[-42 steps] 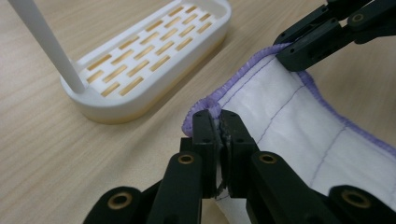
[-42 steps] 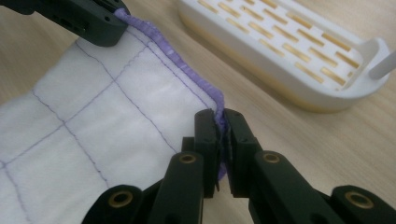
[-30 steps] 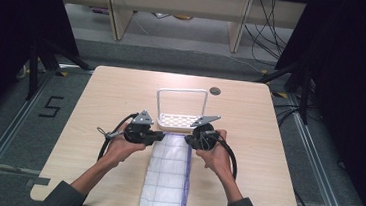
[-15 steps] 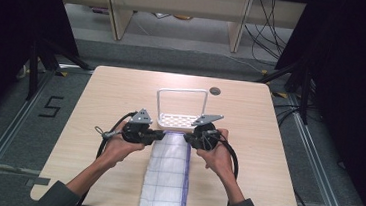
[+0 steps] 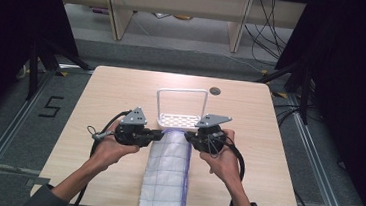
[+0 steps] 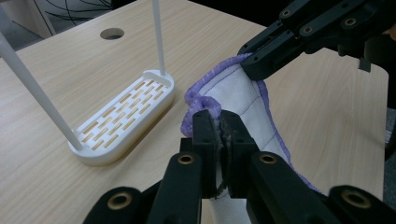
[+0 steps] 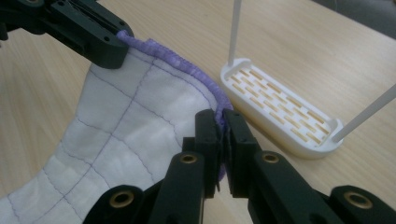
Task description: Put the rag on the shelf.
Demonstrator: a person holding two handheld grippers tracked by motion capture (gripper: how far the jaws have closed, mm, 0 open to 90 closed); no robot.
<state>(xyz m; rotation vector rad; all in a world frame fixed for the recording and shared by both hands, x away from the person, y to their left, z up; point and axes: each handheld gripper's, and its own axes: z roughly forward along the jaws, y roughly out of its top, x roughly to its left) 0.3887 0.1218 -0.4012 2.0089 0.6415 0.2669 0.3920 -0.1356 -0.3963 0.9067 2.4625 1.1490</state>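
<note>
Left gripper (image 6: 219, 122): I have its jaws pressed together on the near-left corner of the cloth's far edge, the purple hem bunched just above the pads.
Right gripper (image 7: 219, 122): I have its jaws clamped on the opposite corner of that same edge, hem caught between the pads.
Cloth (image 5: 167, 174): white, quilted in squares, purple-hemmed; I hold its far edge up off the table between the two grippers, and the rest runs back along the tabletop to the near edge.
Rack (image 5: 179, 119): white slotted base with a thin upright frame, standing just beyond the lifted edge, not touching it as far as I can tell.
Table (image 5: 96, 95): pale wood, with a round hole (image 5: 215, 91) beyond the rack.
</note>
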